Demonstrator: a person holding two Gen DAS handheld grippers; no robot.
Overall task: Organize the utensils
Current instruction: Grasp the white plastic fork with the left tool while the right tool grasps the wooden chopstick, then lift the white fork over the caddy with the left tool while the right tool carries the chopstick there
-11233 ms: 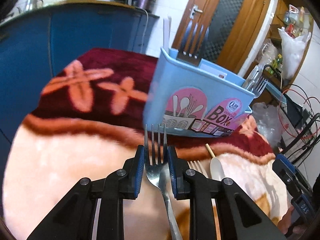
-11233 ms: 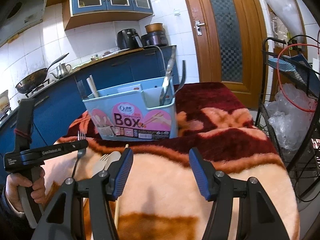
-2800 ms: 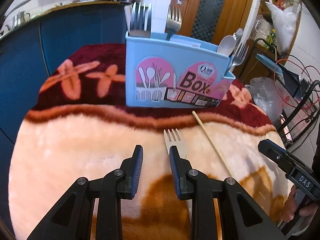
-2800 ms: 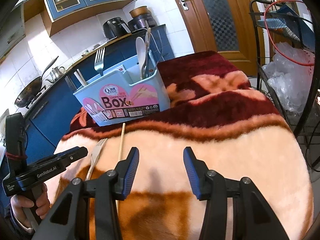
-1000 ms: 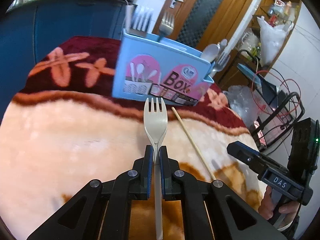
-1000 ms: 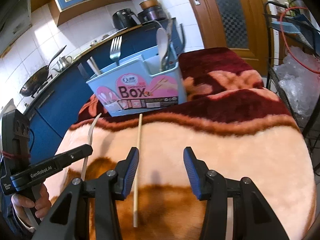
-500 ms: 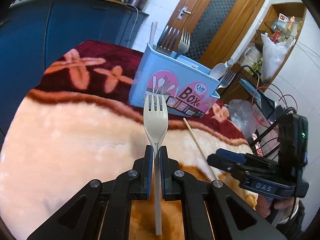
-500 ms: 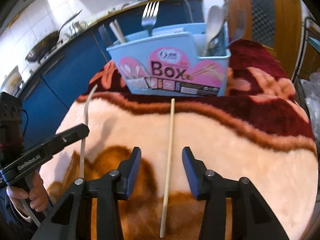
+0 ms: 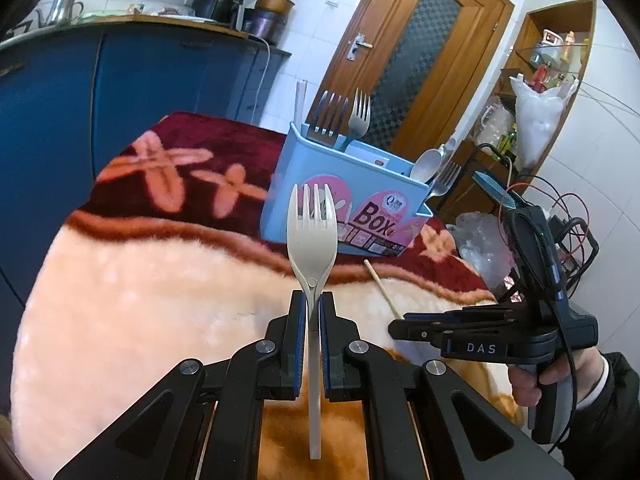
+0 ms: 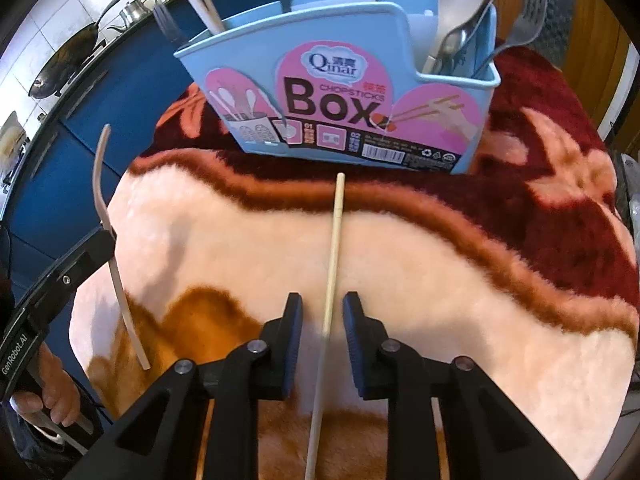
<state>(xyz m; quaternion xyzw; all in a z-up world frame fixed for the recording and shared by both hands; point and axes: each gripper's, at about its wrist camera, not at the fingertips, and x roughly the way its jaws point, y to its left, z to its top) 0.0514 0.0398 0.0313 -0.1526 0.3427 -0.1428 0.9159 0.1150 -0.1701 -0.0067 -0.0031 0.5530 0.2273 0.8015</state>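
My left gripper (image 9: 313,304) is shut on a beige plastic fork (image 9: 312,236), held tines up above the blanket, short of the light-blue utensil box (image 9: 344,196). The fork and left gripper also show at the left of the right wrist view (image 10: 105,200). The box (image 10: 344,92) holds metal forks, spoons and chopsticks. A single wooden chopstick (image 10: 332,256) lies on the blanket in front of the box. My right gripper (image 10: 322,312) is open, its fingers on either side of the chopstick, low over it. It shows at the right of the left wrist view (image 9: 404,326).
A plush blanket (image 10: 460,264) in peach, brown and dark red covers the table. Blue kitchen cabinets (image 9: 120,88) stand behind it, a wooden door (image 9: 408,64) beyond, and a wire rack with cables (image 9: 560,216) to the right.
My left gripper has lifted the beige fork off the blanket and carries it toward the box. My right gripper has moved down over the chopstick and narrowed around it.
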